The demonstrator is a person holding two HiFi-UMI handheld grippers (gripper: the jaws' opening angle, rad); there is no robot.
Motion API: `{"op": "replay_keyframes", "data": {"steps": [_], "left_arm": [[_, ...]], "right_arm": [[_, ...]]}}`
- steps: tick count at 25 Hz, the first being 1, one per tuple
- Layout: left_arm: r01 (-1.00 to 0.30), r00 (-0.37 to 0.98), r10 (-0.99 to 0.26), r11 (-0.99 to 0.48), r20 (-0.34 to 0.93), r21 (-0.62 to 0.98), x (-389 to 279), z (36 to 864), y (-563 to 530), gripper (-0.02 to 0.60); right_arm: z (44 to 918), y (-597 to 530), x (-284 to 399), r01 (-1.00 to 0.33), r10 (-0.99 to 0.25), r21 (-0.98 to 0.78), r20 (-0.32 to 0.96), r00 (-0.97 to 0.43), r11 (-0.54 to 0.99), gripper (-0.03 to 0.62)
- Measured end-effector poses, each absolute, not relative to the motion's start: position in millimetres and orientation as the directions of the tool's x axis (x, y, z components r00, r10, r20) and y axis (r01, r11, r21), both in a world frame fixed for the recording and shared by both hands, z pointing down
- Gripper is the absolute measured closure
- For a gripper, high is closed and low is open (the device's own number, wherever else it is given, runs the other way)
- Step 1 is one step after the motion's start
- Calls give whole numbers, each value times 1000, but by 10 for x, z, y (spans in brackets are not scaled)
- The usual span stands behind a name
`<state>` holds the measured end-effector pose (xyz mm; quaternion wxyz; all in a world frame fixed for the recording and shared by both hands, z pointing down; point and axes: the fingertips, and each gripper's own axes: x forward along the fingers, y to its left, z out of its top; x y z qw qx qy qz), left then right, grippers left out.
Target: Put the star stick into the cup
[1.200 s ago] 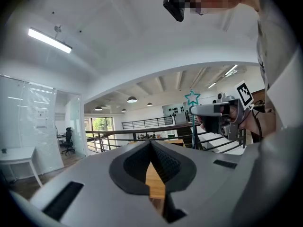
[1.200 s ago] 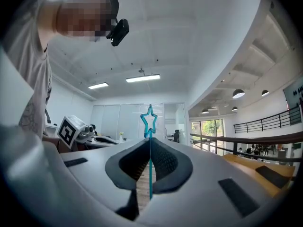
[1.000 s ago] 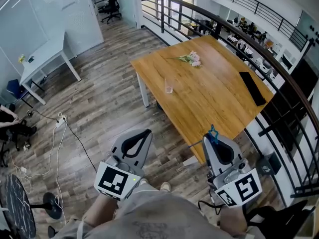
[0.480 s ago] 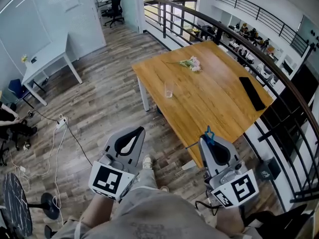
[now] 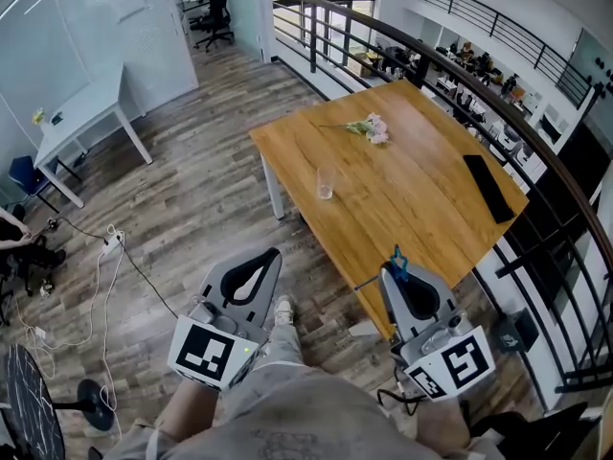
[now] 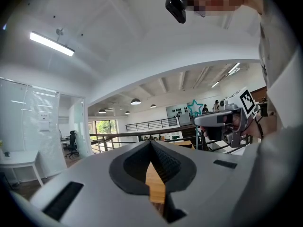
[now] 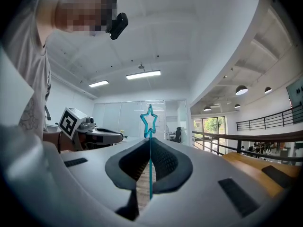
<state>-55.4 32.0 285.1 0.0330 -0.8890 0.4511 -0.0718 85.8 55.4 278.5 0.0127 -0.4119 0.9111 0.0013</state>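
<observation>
The right gripper (image 7: 150, 141) is pinching a thin teal plastic star stick (image 7: 149, 118) between its ribbed black pads (image 7: 164, 162), and the hollow five-point star is standing just beyond the jaw tips (the head view is showing only a small teal tip there). The left gripper (image 6: 151, 143) is holding its smooth grey jaws together with nothing between them. Only the head view is showing the clear cup (image 5: 326, 184), which is standing on the wooden table (image 5: 421, 209), well ahead of both pairs of jaws.

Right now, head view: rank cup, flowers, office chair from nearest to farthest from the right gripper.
1. Cup, left part of the table, nearest the right gripper.
2. Flowers, toward the table's far edge.
3. Office chair, beyond the table, top left of the view.
</observation>
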Motion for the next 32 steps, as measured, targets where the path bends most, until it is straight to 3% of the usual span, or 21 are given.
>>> {"op": "replay_keyframes", "data": {"steps": [13, 32], "left_arm": [[-760, 620, -770, -637, 151, -129, -602, 3027, -450, 565], [-640, 726, -662, -749, 185, -172, -661, 3077, -1381, 565]], "right_arm": [[2885, -189, 774, -791, -790, -21, 40, -611, 611, 560], [2750, -1059, 573, -852, -851, -15, 39, -524, 523, 560]]}}
